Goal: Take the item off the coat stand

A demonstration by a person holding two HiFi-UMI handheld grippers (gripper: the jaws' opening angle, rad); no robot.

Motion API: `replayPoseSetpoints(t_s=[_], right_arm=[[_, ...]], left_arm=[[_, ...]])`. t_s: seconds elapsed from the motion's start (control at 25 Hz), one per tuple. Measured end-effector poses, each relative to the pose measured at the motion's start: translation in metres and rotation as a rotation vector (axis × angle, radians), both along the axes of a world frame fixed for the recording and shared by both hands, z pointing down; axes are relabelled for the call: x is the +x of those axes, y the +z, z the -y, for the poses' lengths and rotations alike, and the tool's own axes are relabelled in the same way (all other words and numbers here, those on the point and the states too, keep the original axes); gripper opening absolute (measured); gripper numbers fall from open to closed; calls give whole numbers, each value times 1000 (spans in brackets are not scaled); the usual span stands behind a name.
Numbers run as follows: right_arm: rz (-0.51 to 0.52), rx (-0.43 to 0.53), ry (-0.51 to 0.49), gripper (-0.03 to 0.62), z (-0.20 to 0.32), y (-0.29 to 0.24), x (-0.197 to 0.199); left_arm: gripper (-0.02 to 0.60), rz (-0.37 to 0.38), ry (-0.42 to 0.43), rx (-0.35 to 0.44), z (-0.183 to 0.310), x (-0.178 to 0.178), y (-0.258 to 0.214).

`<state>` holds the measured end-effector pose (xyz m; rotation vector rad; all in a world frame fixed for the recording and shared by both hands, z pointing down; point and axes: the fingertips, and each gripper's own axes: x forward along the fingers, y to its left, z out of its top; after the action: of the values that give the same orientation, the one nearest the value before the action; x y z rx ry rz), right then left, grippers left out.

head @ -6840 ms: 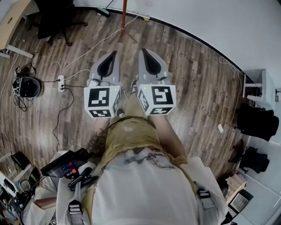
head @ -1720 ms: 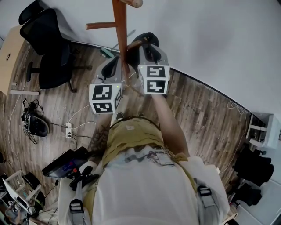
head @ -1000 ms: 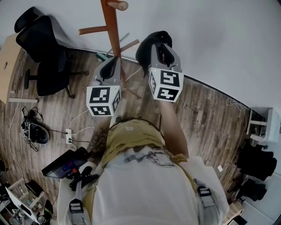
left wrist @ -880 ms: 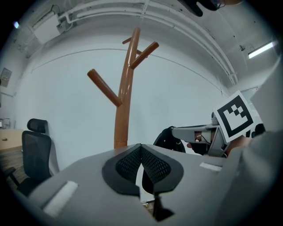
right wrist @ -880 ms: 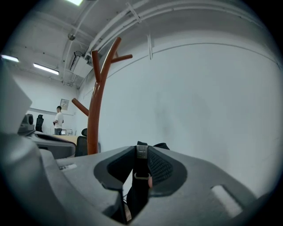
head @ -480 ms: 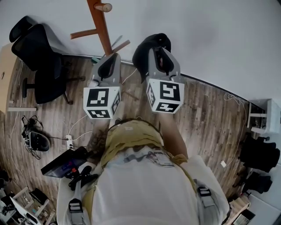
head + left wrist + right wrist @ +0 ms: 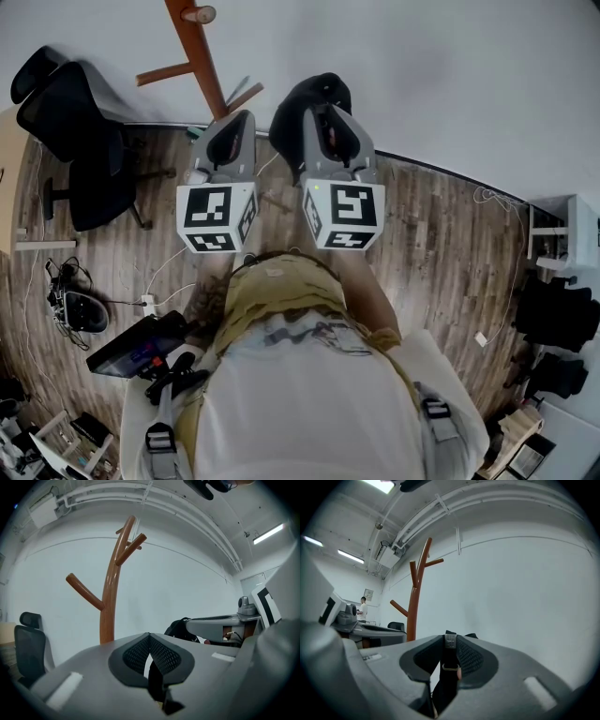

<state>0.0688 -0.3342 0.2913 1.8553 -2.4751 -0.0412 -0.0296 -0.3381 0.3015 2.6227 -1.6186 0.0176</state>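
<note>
The right tongs (image 7: 449,644), clamped on the black fabric item's (image 7: 289,114) strap, have pulled it clear of the brown wooden coat stand (image 7: 202,66). The left tongs (image 7: 149,641) are closed and empty. Removal looks done.

The coat stand (image 7: 202,66) stands at the floor's far edge. The item (image 7: 298,98), between the fingers (image 7: 472,659) of the right gripper (image 7: 449,641), is right of it, apart. A chair (image 7: 80,131) stands left.

Black swivel office chair (image 7: 75,131) on brown wood-plank floor (image 7: 441,244); white power strip (image 7: 146,303); black bags (image 7: 558,314) against white wall (image 7: 422,75).
</note>
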Motion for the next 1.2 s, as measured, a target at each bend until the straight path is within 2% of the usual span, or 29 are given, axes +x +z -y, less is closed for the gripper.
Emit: replayPoseSetpoints(t_s=[1.2], right_arm=[[-11,8,-15,89,-3,4,-15]], left_arm=[[0,-6,-7,-6,-2,-10,8]])
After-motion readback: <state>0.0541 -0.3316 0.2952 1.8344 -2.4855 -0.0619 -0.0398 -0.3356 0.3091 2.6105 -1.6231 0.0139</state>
